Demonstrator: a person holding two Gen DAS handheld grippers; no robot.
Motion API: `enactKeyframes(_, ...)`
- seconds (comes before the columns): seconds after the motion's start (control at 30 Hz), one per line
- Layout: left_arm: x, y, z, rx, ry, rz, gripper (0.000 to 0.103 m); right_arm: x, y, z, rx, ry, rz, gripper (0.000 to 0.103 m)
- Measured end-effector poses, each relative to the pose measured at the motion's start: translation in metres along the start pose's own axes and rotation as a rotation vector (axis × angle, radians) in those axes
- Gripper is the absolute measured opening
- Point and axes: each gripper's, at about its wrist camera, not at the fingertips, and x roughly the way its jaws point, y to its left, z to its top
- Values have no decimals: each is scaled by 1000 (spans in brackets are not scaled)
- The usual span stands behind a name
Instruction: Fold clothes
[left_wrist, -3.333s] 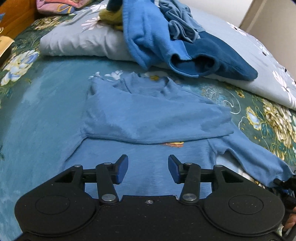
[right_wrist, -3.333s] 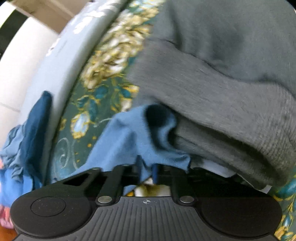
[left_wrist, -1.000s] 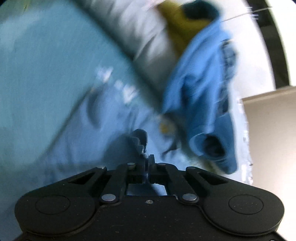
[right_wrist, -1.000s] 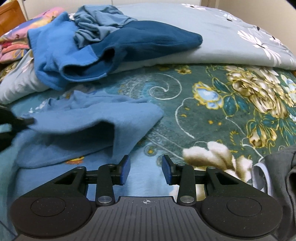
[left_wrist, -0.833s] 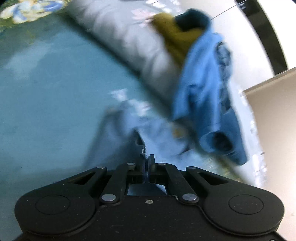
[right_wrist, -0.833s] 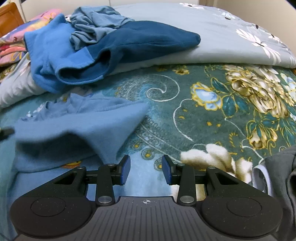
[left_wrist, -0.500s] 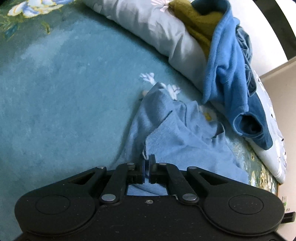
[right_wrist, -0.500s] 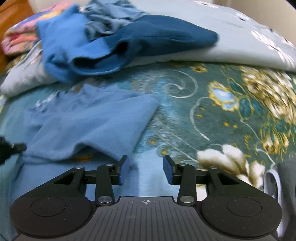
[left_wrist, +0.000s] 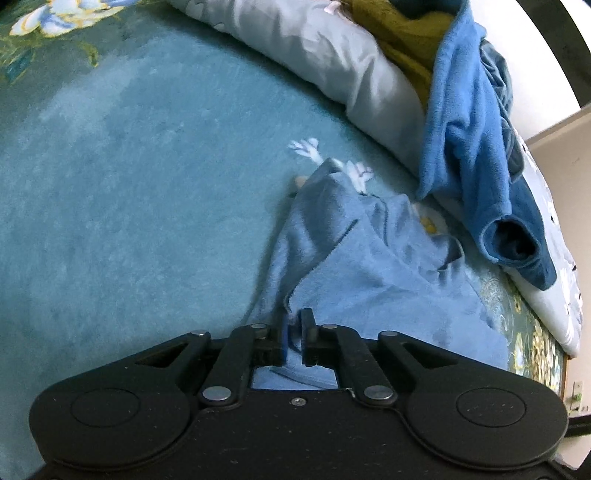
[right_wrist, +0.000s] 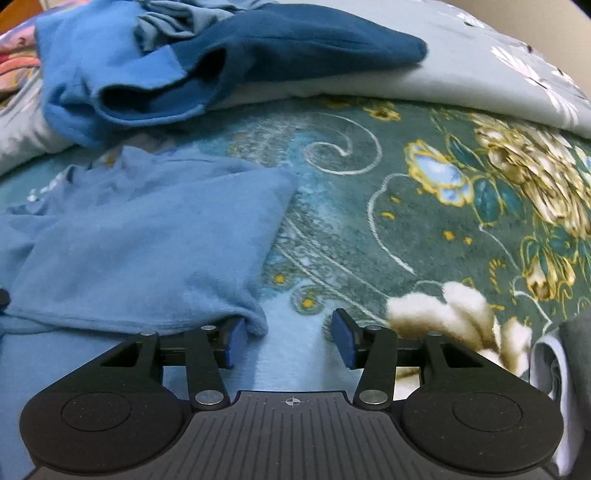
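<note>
On the teal floral bedspread (right_wrist: 424, 206), the light blue shirt (right_wrist: 147, 236) lies partly folded, one layer doubled over the body, just in front of the pale grey quilt (left_wrist: 332, 62) that runs along the far side of the bed. A pile of unfolded blue garments (right_wrist: 184, 62) is draped over that quilt, beyond the shirt.

The left gripper (left_wrist: 294, 334) has its fingers nearly together, only a narrow slit between them, with a thin edge of the shirt passing through the slit; whether the pads truly pinch it I cannot tell for sure, but it reads as a light grip. The right gripper (right_wrist: 288, 341) hangs over the shirt's near corner with its fingers apart and opening wider; the corner of the folded layer sits just inside the left finger, untouched by the other.

Risks, as I judge them: the left hold is on so little fabric that any pull could slip it free and let the fold collapse. The right fingers may close on the top layer alone, or catch the plush bedspread along with the shirt, dragging the fold crooked.
</note>
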Motion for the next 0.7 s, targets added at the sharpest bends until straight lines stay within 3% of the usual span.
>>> enactKeyframes(0.1, -17, -4, 1, 33, 14, -24, 7, -22, 4, -3, -31, -18, 51, 44)
enactKeyframes(0.2, -45, -6, -6, 109, 36, -42, 20, -50, 1, -19, -46, -11, 69, 44)
enactKeyframes(0.23, -55, -4, -11, 147, 45, -43, 26, -57, -2, -29, -35, 8, 75, 44)
enactKeyframes(0.43, -101, 27, -60, 345, 144, -15, 36, -93, -18, -109, 32, 144, 45, 45)
enactKeyframes(0.57, -118, 58, -98, 378, 223, 31, 41, -102, -17, -159, 74, 223, 51, 46)
enactKeyframes(0.7, -125, 81, -133, 367, 275, 57, 45, -92, -19, -183, 70, 267, 51, 46)
